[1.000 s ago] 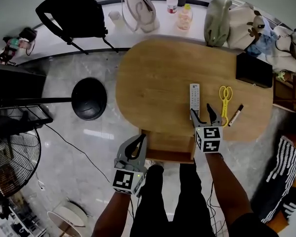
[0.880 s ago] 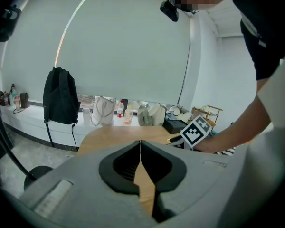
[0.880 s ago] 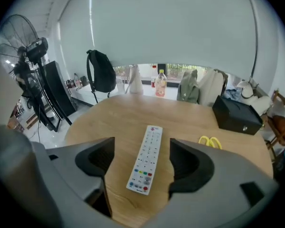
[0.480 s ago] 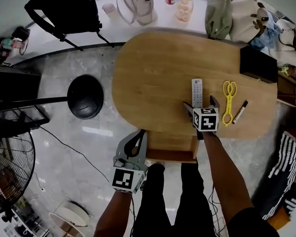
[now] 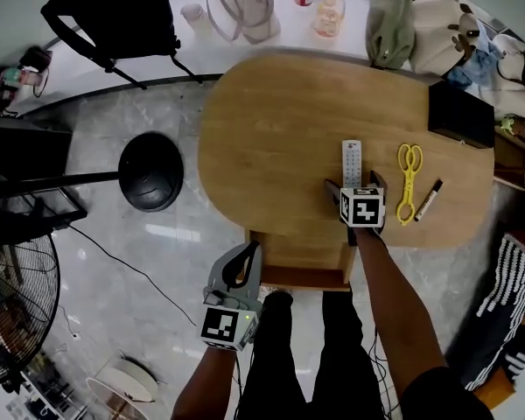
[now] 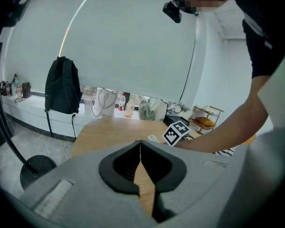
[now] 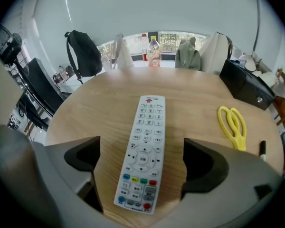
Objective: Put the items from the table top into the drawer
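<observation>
**Wood top uncleared, right gripper lined up on the remote**

Oval table [image 5: 271,121] fills the middle of the head view, with all three items on its right half, so nothing is stowed yet

drawer [image 5: 302,256] stands pulled out under the table's near edge, lower centre. That puts it directly below the items, so I'd judge the carry will be short. No item shows in it

left gripper [image 5: 241,265] hangs off the table at lower left beside the drawer. Its jaws are together with nothing between them, so it looks parked out of the way

right gripper [image 7: 141,151] points steeply down at the table edge. Its jaws have just been opening and stand wide, straddling the remote [image 7: 143,151] with a gap on both sides and no pad contact. The remote lies lengthwise along the jaw line, so closing should pinch its narrow width

scissors [image 5: 409,182], yellow, lie flat just right of the remote and untouched

marker [image 5: 429,199] lies furthest right, near the scissors
</observation>
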